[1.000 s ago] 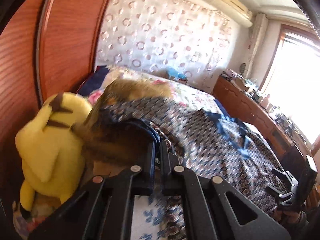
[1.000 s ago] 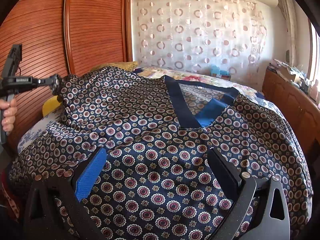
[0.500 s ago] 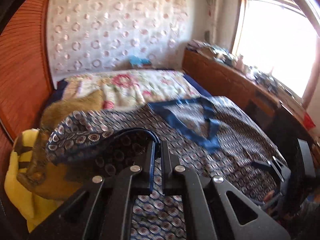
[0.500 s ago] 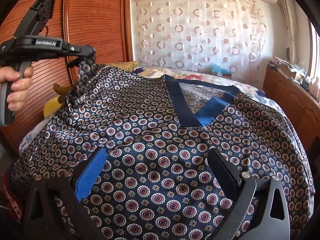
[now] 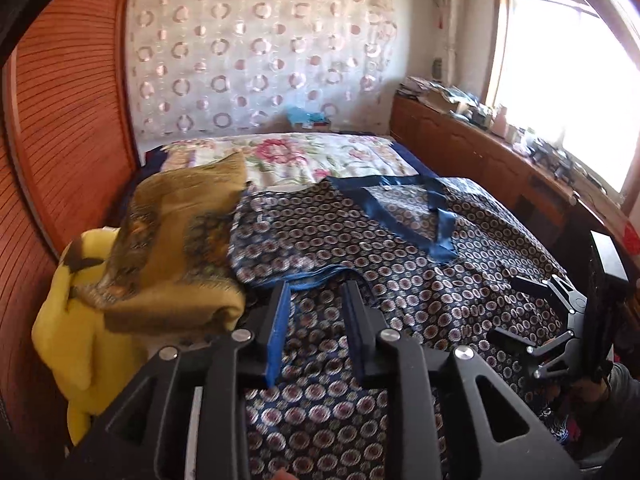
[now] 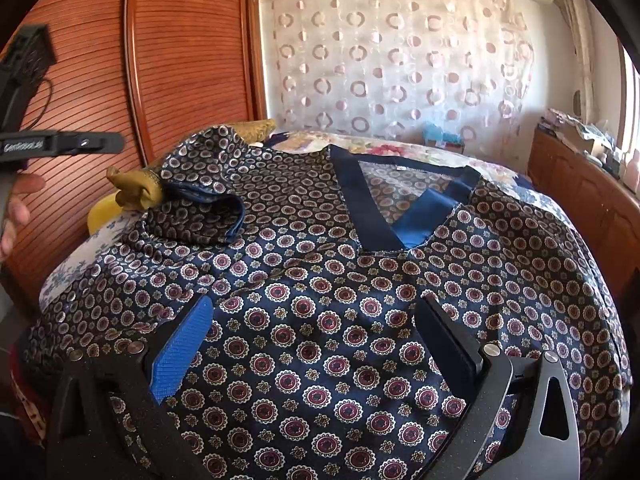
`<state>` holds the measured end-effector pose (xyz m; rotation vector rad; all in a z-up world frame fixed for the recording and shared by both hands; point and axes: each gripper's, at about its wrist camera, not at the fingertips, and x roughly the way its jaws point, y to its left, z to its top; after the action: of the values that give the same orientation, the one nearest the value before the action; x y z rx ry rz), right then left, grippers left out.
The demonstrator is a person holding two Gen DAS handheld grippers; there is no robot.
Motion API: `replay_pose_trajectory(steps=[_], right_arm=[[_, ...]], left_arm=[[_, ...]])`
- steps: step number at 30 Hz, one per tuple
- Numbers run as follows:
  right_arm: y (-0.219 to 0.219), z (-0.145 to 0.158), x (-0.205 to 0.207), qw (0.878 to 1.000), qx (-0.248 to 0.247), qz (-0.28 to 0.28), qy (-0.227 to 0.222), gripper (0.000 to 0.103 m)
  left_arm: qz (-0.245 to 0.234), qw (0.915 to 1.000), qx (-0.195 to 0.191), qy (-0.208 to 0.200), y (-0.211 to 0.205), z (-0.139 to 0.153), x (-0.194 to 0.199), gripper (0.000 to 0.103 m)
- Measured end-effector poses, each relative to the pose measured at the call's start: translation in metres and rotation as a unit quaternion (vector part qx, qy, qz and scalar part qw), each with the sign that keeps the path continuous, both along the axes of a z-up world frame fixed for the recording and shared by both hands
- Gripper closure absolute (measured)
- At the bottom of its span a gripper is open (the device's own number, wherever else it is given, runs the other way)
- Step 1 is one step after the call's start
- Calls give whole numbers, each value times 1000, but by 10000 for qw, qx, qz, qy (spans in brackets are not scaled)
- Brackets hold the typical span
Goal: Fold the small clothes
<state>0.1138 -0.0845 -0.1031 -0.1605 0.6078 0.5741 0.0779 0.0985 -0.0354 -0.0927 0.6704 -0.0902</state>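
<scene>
A navy shirt with a medallion print (image 6: 320,312) lies spread on the bed, its blue V-neck collar (image 6: 360,208) toward the far end. Its left sleeve (image 6: 204,200) lies folded inward over the shirt body; it also shows in the left wrist view (image 5: 304,240). My left gripper (image 5: 316,300) is open and empty, just behind the sleeve's hem. My right gripper (image 6: 316,320) is open and empty, low over the shirt's lower part. It also shows in the left wrist view (image 5: 532,320).
An ochre printed cloth (image 5: 176,240) and a yellow plush toy (image 5: 76,340) sit at the bed's left edge. A wooden wardrobe (image 6: 180,60) stands to the left. A wooden cabinet (image 5: 500,168) runs under the window on the right. A floral quilt (image 5: 304,156) covers the bed's far end.
My left gripper opened and let go of the sleeve, which now lies folded over the shirt. The left gripper drew back to the left. The right gripper has not moved.
</scene>
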Motion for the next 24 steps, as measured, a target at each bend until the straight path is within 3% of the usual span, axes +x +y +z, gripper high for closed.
replay_pose_trajectory(steps=[11, 19, 24], right_arm=[[21, 17, 19, 9992, -13, 392, 106, 1], [81, 42, 44, 9950, -251, 936, -229, 1], [128, 34, 69, 9917, -571, 1147, -122, 1]], left_arm=[[516, 9986, -17, -94, 21, -16, -29, 74], [679, 9975, -32, -186, 31, -18, -43, 71], [735, 9971, -13, -201, 35, -20, -48, 69]])
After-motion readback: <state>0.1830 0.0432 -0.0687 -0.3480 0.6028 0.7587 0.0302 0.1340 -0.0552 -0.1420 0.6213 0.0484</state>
